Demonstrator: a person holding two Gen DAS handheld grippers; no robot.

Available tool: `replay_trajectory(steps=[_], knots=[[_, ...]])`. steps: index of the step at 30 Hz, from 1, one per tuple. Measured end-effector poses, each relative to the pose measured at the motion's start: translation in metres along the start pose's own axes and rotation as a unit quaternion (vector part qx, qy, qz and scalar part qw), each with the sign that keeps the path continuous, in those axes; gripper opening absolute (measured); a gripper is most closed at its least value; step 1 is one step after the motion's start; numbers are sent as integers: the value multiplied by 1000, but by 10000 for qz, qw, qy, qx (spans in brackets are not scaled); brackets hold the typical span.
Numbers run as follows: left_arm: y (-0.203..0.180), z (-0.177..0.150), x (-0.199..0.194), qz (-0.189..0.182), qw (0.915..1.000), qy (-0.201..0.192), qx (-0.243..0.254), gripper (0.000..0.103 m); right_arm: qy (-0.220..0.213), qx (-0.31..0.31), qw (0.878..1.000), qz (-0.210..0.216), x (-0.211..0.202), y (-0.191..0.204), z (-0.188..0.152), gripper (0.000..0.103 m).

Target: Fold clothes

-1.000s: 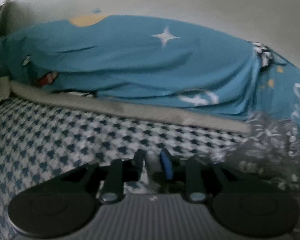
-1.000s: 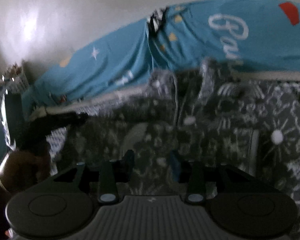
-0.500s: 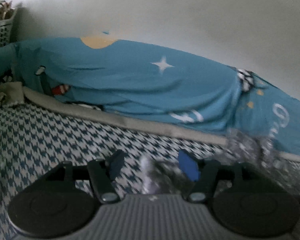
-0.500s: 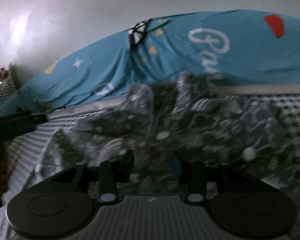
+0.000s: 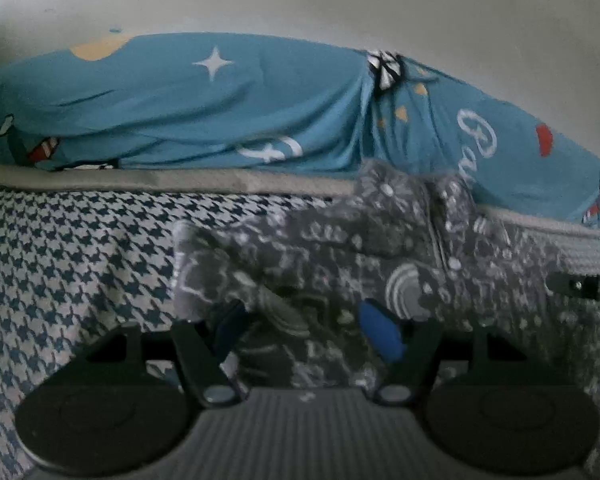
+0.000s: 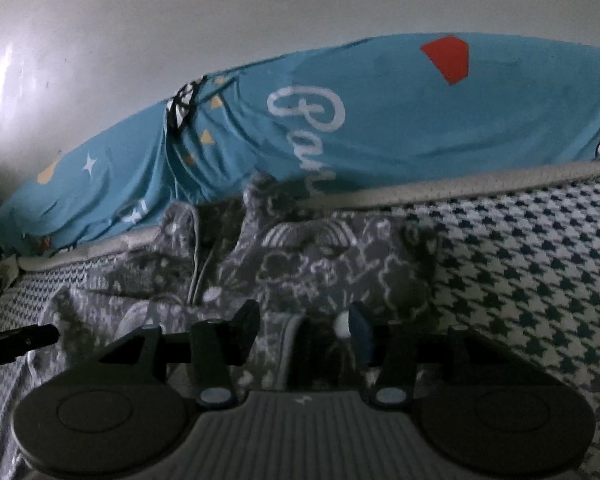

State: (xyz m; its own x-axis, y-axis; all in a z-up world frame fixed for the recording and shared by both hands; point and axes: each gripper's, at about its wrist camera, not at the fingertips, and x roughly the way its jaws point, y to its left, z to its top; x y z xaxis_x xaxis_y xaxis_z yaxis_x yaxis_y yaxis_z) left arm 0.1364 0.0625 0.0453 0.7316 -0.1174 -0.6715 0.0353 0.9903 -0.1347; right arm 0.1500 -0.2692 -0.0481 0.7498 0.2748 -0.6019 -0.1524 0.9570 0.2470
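A grey garment printed with white doodles, clouds and rainbows lies rumpled on a houndstooth bed cover, its far edge bunched up against the pale piped border where the cover meets the teal bedding. In the right wrist view the same garment spreads from the middle of the picture toward the left, with a thin pale drawstring or seam running down a fold; the blur makes it hard to say which.

The left gripper hovers low over the near part of the garment. Its jaws are opening and stand fairly wide, with a ridge of grey cloth lying between the blue pads; the pads do not appear to press on it. The right gripper is likewise over the garment, its jaws opening to a middling gap, with cloth and a small white dot of the print showing between the fingers, apparently not clamped.

At the right edge of the left wrist view a dark bar of the other gripper reaches in above the fabric.

Beyond the garment rises a heap of teal bedding with a white star, a yellow patch, red shapes and white script lettering. Behind it stands a plain pale wall.
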Motion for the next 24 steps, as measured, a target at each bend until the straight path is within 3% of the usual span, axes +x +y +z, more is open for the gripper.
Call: replay_trajectory(steps=[10, 11, 15, 16, 24], knots=[[-6, -7, 10, 53, 9998, 156, 148, 72, 167, -266, 9995, 103, 20, 20, -16, 48], [-5, -8, 11, 53, 9997, 174, 137, 72, 161, -301, 9994, 68, 22, 21, -18, 46], [-2, -9, 12, 38, 9998, 164, 97, 73, 56, -388, 9992, -3, 25, 25, -23, 13], [-2, -8, 11, 24, 9999, 134, 93, 74, 15, -375, 9993, 32, 23, 25, -22, 11], [-8, -9, 0, -142, 9992, -214, 302, 80, -1013, -345, 9934, -412, -27, 26, -5, 10]])
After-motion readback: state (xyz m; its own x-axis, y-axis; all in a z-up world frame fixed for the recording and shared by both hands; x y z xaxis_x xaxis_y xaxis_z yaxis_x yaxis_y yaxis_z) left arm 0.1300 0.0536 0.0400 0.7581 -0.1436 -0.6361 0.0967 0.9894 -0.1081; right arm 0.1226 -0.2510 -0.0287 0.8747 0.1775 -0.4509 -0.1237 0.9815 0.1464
